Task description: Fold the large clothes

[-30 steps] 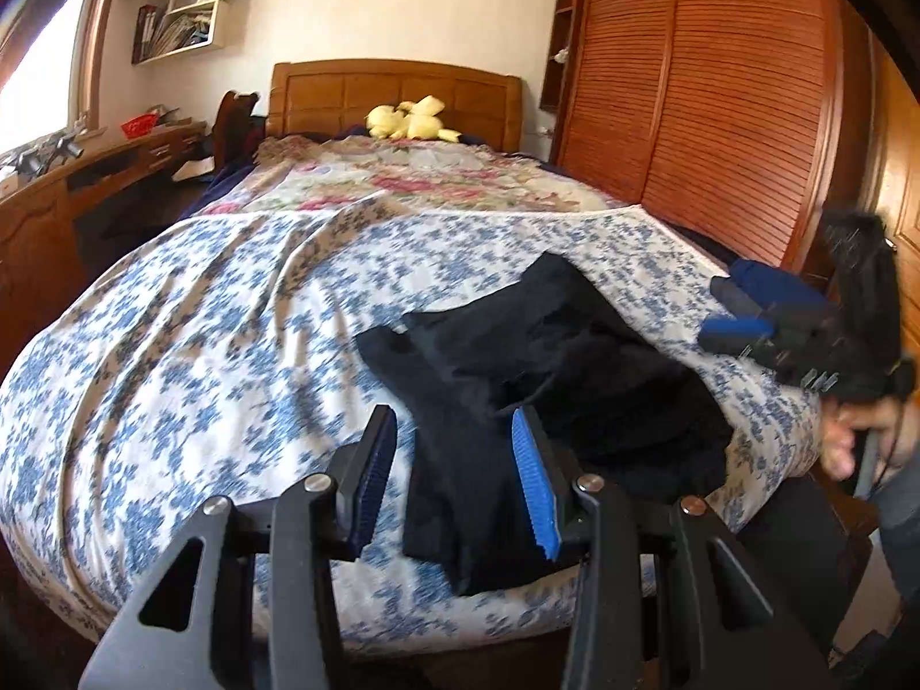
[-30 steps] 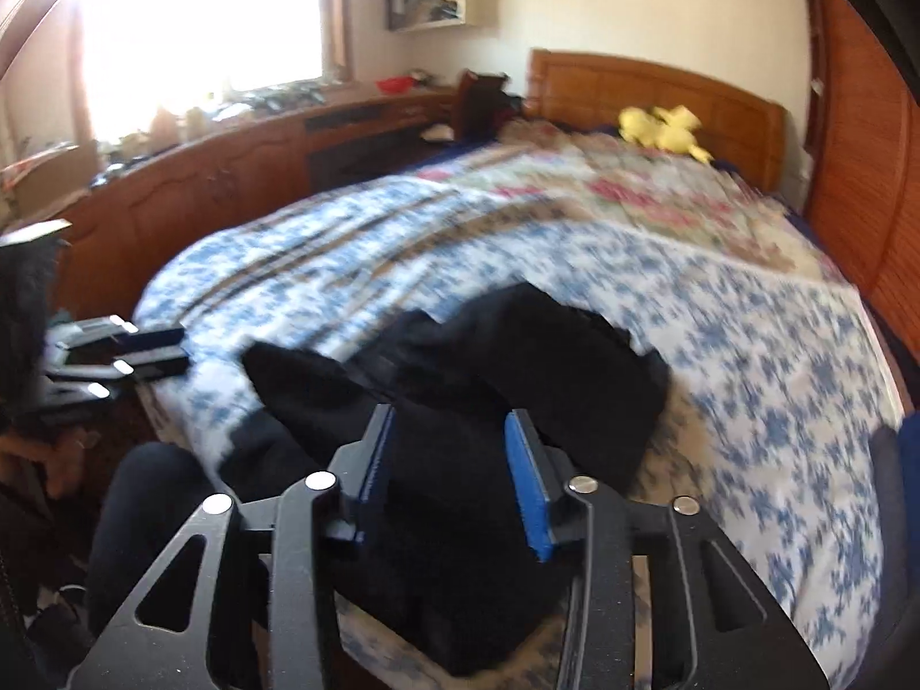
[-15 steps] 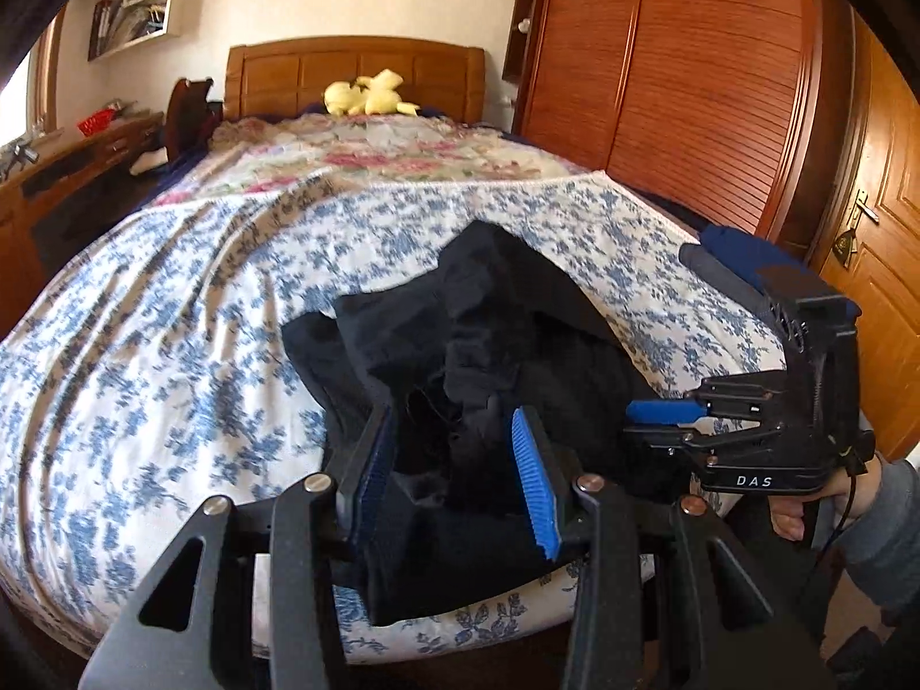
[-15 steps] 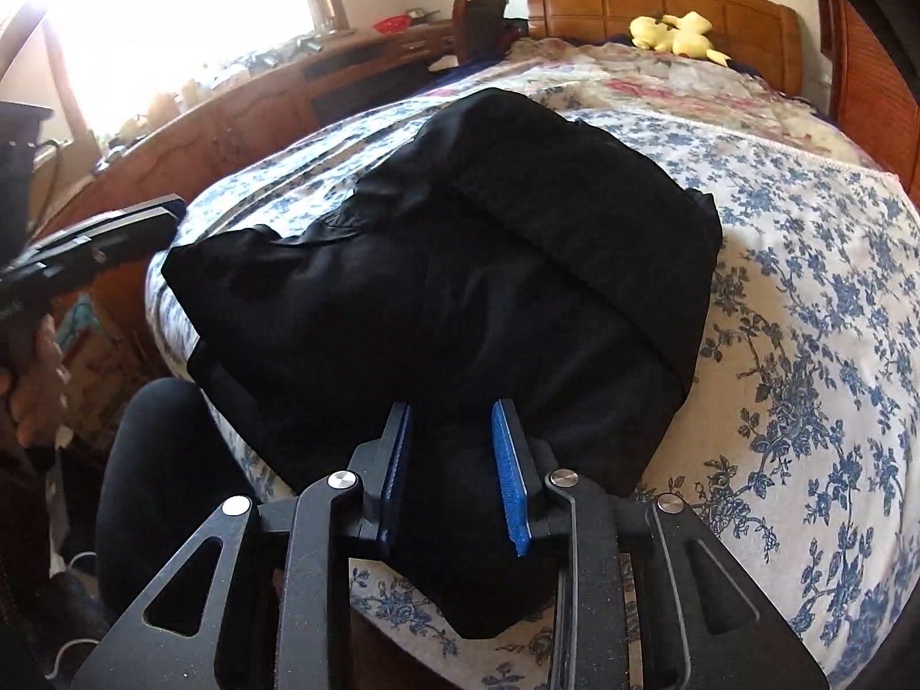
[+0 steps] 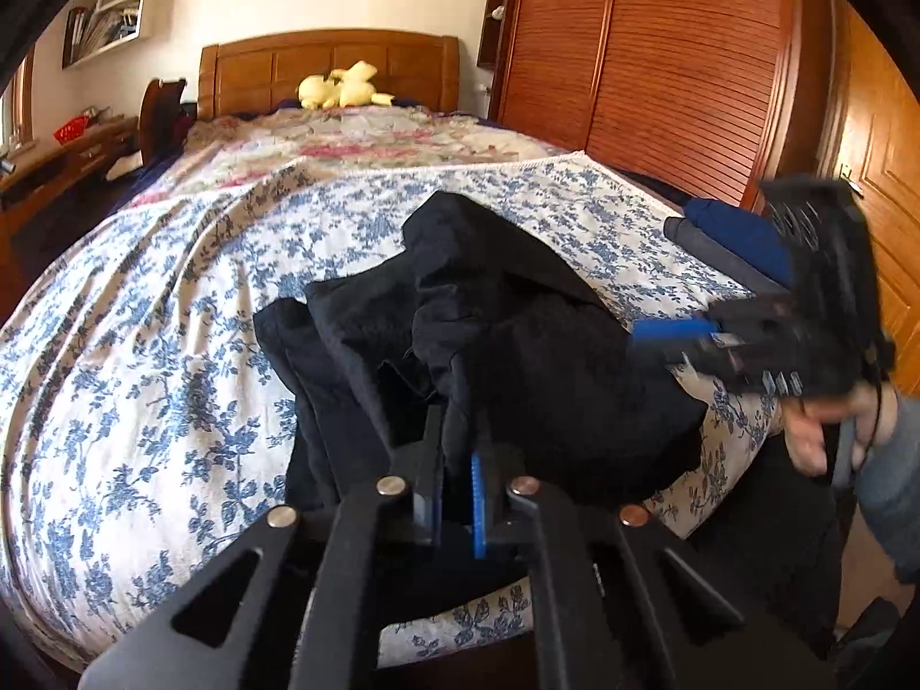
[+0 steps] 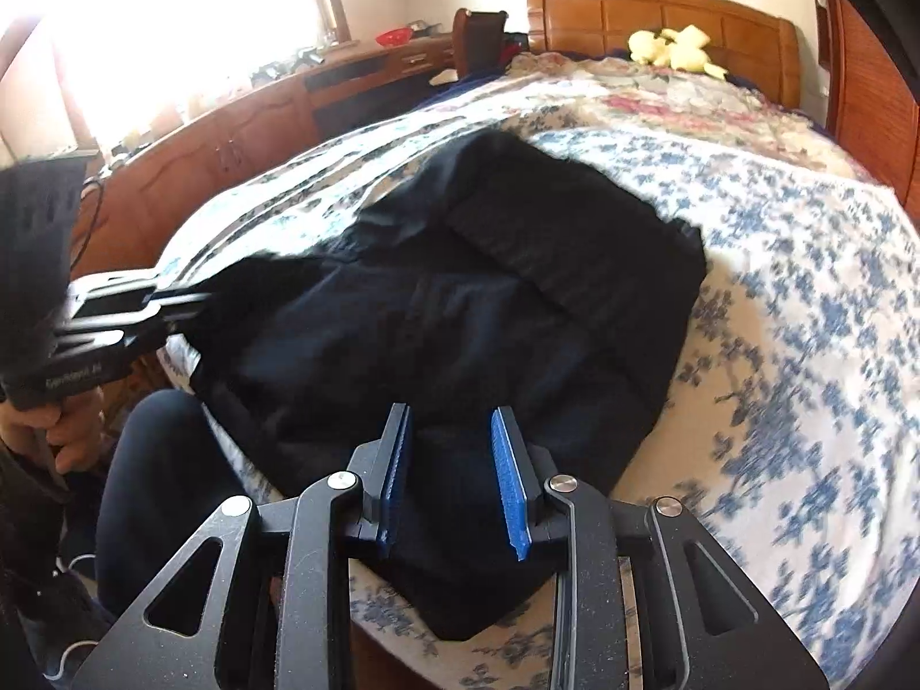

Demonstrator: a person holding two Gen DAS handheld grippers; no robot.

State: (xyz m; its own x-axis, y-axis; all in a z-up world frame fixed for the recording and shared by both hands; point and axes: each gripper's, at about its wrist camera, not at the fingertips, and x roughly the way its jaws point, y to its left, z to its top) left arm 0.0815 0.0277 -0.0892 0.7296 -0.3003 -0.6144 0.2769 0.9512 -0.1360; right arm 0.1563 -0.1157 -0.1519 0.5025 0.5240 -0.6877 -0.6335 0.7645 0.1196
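Black garment (image 5: 517, 345): lying crumpled on the floral bed (image 5: 144, 345). My left gripper (image 5: 457, 460) is pinching its near edge. My right gripper (image 6: 454, 471) is hovering spread over its hem.

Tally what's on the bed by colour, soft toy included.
Black: 1, the black garment, left gripper shut on its edge
Dark blue: 1, folded clothes at the bed's far side edge
Yellow: 1, plush toy by the headboard
Total: 3
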